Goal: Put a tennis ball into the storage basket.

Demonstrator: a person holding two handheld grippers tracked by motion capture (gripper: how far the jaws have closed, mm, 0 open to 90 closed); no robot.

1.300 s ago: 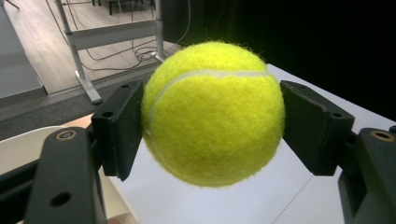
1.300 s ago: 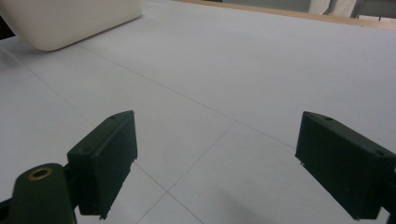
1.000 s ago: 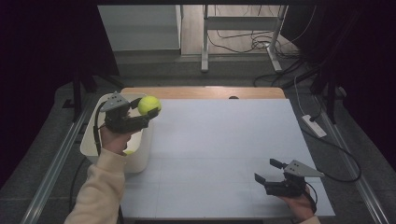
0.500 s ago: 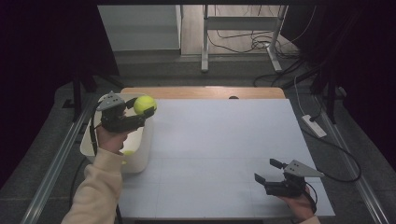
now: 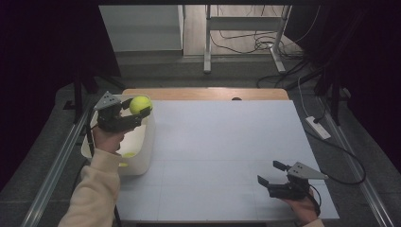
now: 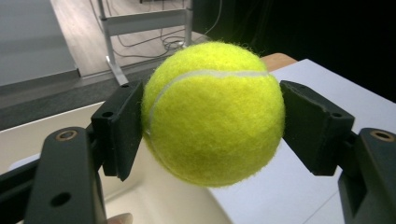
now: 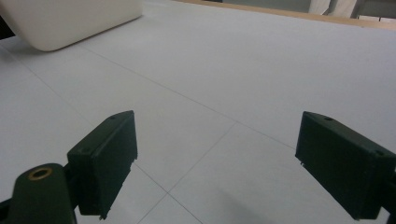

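High view: tennis ball (image 5: 140,104) clamped in left gripper (image 5: 137,112) above white bin (image 5: 146,142) at table's left edge

Jaws pressed on opposite sides of the ball, pointing toward the table; round, so no long axis; white seam curving across its top. Second ball (image 5: 128,154) inside bin. Right gripper (image 5: 266,176) low over white table (image 5: 227,146), jaws wide apart, holding nothing

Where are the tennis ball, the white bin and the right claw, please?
tennis ball (image 6: 212,112), left gripper view, its felt middle.
white bin (image 5: 147,142), high view, its right wall.
right claw (image 5: 269,173), high view, between its fingertips.
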